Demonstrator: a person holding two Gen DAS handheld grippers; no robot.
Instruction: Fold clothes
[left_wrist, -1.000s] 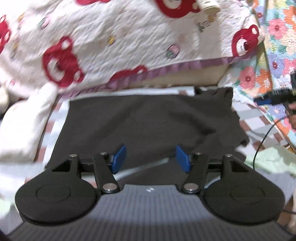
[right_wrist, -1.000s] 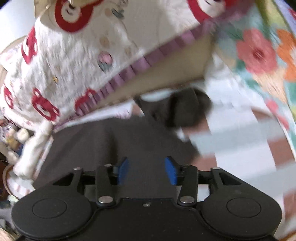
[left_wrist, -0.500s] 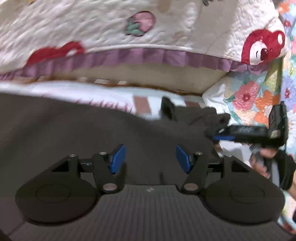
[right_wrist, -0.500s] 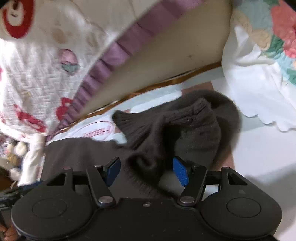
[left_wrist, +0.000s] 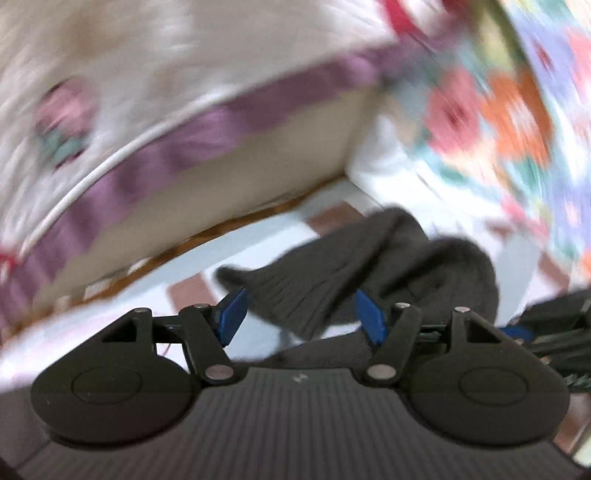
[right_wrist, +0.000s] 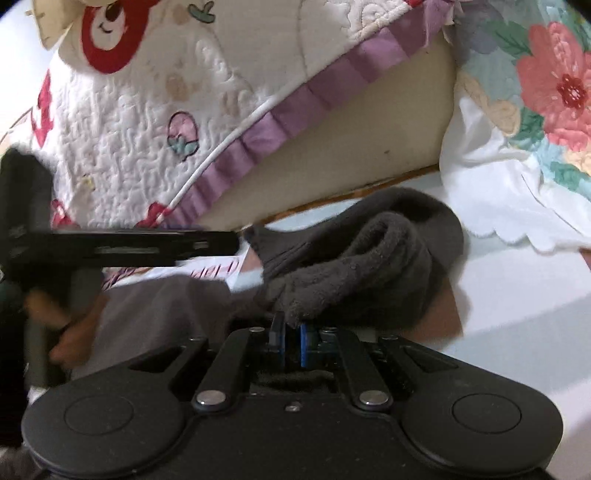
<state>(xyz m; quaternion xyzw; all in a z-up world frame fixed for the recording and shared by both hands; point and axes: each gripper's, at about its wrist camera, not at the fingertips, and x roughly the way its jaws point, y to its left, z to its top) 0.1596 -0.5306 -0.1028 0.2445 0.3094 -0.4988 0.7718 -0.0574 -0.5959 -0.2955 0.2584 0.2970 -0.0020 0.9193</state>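
My right tongs (right_wrist: 291, 338) have just snapped closed on the fuzzy edge of the dark grey garment (right_wrist: 354, 273), and in the right wrist view a lip of cloth is pinched between the blue pads, so that side is gripping. The garment lies on the bed (right_wrist: 517, 295), its bunched, rolled-over part crumpled toward the far edge where the purple-trimmed quilt (right_wrist: 155, 110) hangs down and the flowered pillow (right_wrist: 546, 85) sits at the right; the flatter body of it spreads off to the left beneath my other hand (right_wrist: 70, 321). My left tongs (left_wrist: 299, 317) stand open, having just widened a little, with the ribbed strip of the same garment (left_wrist: 321, 284) running between the pads, which do not press on it yet as far as I can judge (that view is smeared with motion, so I would not swear to it). To do this step well I reckon the left should settle before it closes, and take the ribbed hem squarely, one layer thick if possible, not a wad of folds. Then both grips want to lift together and draw the crumpled part out straight, keeping the cloth taut between them so it lays flat instead of rolling over again. The risk I see is the right's shallow bite slipping off the fluffy edge.
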